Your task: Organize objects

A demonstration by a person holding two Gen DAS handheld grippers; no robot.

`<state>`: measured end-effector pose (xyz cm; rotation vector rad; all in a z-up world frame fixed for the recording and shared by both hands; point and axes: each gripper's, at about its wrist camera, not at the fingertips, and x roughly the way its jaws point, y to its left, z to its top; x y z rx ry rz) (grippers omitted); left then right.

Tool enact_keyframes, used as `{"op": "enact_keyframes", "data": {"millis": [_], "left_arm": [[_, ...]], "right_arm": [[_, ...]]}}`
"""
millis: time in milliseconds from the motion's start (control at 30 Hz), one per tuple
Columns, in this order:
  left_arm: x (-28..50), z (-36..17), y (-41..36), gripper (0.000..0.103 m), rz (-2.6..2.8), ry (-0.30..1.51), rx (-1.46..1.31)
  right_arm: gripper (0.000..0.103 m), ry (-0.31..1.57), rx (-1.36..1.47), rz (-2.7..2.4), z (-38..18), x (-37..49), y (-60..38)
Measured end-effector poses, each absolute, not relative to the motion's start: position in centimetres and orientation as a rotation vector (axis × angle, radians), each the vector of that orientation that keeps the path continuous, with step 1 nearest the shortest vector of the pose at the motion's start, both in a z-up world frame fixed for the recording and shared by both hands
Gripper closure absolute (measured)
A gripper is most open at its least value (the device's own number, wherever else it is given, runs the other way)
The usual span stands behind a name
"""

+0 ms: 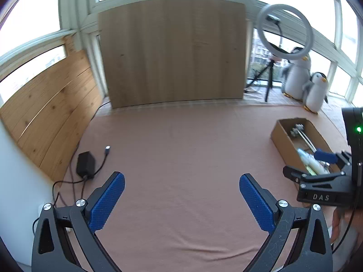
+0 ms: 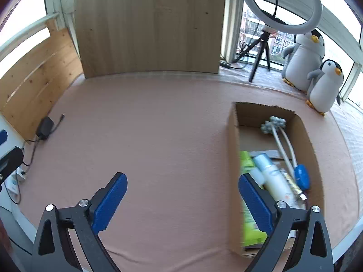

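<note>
While both tools hang over the pink-covered worktop (image 1: 181,149), the left hand-held gripper (image 1: 181,200) spreads its blue pads wide with nothing between them, and the right hand-held gripper (image 2: 182,200) is equally wide and empty. In the right wrist view the cardboard box (image 2: 233,158) fills the lower right of the frame, the right pad overlapping its near corner. Inside lie a white bottle (image 2: 274,179), a green packet (image 2: 248,204) along the left wall, and a white stemmed item (image 2: 281,140) with a blue end. A black adapter (image 1: 85,164) with its cable sits at lower left in the left wrist view. Two plush penguins (image 2: 313,68) and a ring light (image 2: 281,2) stand at upper right.
</note>
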<state>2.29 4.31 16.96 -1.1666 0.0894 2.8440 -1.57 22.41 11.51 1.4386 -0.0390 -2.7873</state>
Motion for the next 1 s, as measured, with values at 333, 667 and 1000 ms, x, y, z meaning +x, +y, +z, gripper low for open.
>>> {"op": "enact_keyframes", "data": {"millis": [333, 667, 1000], "left_arm": [[2.5, 18.2, 0.4, 0.0, 2.897, -0.083, -1.188], [2.3, 18.0, 0.8, 0.0, 2.894, -0.044, -1.205], [2.8, 17.4, 1.2, 0.0, 2.877, -0.053, -1.243]], "right_arm": [[0.003, 0.034, 1.389, -2.756, 12.8, -2.5, 18.8], [0.003, 0.009, 1.418, -2.743, 12.2, -2.3, 18.9], [0.003, -0.006, 1.423, -2.74, 11.9, -1.5, 18.9]]}}
